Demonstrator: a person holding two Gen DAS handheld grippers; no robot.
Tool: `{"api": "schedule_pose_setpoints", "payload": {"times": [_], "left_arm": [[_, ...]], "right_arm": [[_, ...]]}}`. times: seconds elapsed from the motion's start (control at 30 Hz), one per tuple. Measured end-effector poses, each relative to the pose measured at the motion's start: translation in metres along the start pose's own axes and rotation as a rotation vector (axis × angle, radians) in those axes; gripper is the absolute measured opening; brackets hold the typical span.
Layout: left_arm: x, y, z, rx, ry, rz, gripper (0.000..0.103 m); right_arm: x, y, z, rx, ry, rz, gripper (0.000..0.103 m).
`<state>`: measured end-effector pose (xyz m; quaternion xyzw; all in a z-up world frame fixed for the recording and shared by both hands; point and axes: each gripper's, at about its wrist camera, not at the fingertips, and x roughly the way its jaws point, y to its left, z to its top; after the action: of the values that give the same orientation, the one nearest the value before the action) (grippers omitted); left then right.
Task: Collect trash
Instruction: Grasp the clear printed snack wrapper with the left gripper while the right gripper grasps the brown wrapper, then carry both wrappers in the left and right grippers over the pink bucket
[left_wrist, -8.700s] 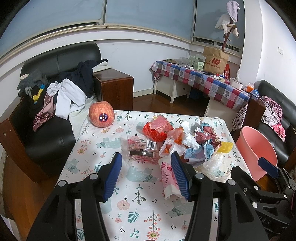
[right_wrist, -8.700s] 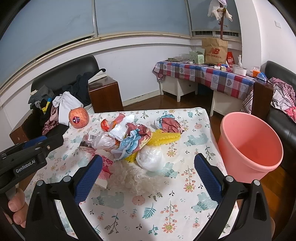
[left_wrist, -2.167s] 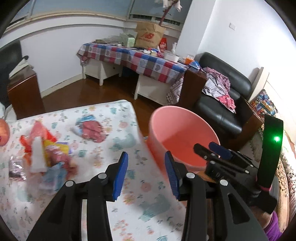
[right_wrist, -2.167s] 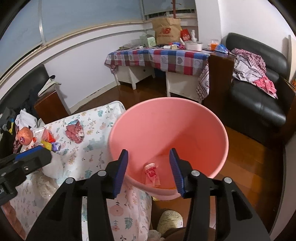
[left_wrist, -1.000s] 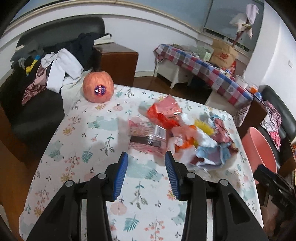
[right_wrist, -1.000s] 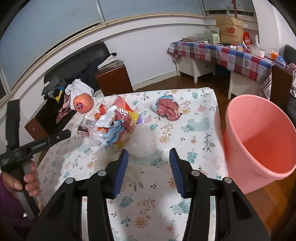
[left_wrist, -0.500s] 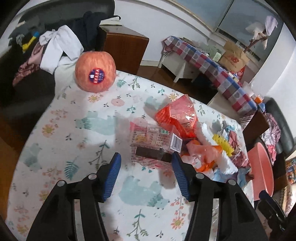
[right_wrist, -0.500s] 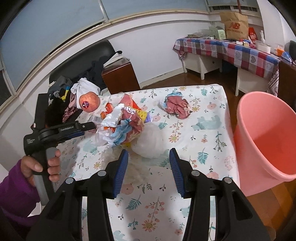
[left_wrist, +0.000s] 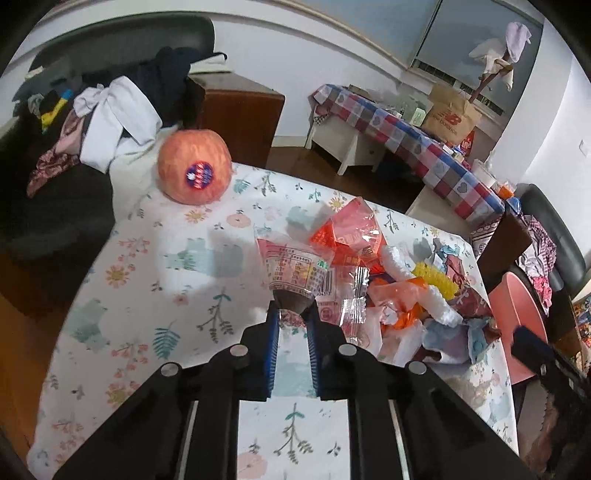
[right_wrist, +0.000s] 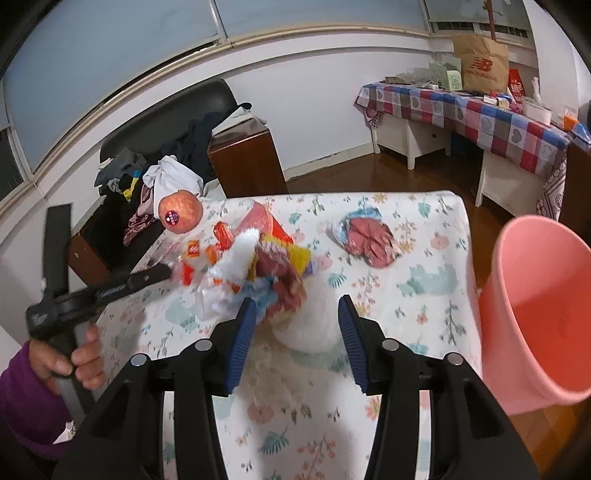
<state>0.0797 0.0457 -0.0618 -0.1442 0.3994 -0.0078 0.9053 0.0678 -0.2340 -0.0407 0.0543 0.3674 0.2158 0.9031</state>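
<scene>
A heap of crumpled wrappers (left_wrist: 406, 295) lies on the floral table (left_wrist: 166, 295). At its near left edge is a clear labelled wrapper (left_wrist: 295, 269). My left gripper (left_wrist: 293, 314) is closing its jaws, and the wrapper's dark near end sits pinched between the tips. In the right wrist view the left gripper (right_wrist: 162, 273) pokes into the heap (right_wrist: 258, 269) from the left. My right gripper (right_wrist: 295, 306) stands open just before the heap, with a white crumpled bag (right_wrist: 310, 328) between its fingers, untouched by the pads. A separate red-blue wrapper (right_wrist: 369, 240) lies farther back.
A pink bucket (right_wrist: 535, 314) stands off the table's right edge, also seen as the pink bucket (left_wrist: 517, 306). A wrapped apple (left_wrist: 194, 171) sits at the far left corner. A clothes-covered black armchair (left_wrist: 74, 147) and a wooden cabinet (left_wrist: 240, 122) stand behind. A person's hand (right_wrist: 74, 354) holds the left gripper.
My left gripper has moved forward onto the clear wrapper and its jaws have narrowed from wide apart to nearly together. My right gripper has come closer to the heap, its opening unchanged.
</scene>
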Motion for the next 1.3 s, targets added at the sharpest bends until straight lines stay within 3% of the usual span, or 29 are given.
{"api": "schedule_pose_setpoints", "payload": {"times": [0.3, 0.43, 0.57, 0.93, 1.3], "left_arm": [[-0.02, 0.006, -0.009, -0.005, 0.002, -0.02, 0.014], [-0.026, 0.004, -0.013, -0.005, 0.0, -0.03, 0.014], [-0.031, 0.001, -0.014, 0.006, -0.006, -0.033, 0.014], [-0.052, -0.011, -0.014, 0.021, -0.038, -0.047, 0.014], [-0.076, -0.03, -0.017, 0.053, -0.068, -0.081, 0.014]], "right_arm": [[0.035, 0.013, 0.008, -0.081, 0.067, -0.015, 0.047], [0.03, 0.013, 0.003, -0.066, 0.062, 0.0, 0.022], [0.016, 0.012, -0.002, -0.042, 0.033, 0.014, 0.016], [-0.038, 0.0, -0.001, 0.098, -0.072, 0.148, 0.015], [-0.066, -0.028, -0.021, 0.175, -0.119, 0.058, 0.015]]}}
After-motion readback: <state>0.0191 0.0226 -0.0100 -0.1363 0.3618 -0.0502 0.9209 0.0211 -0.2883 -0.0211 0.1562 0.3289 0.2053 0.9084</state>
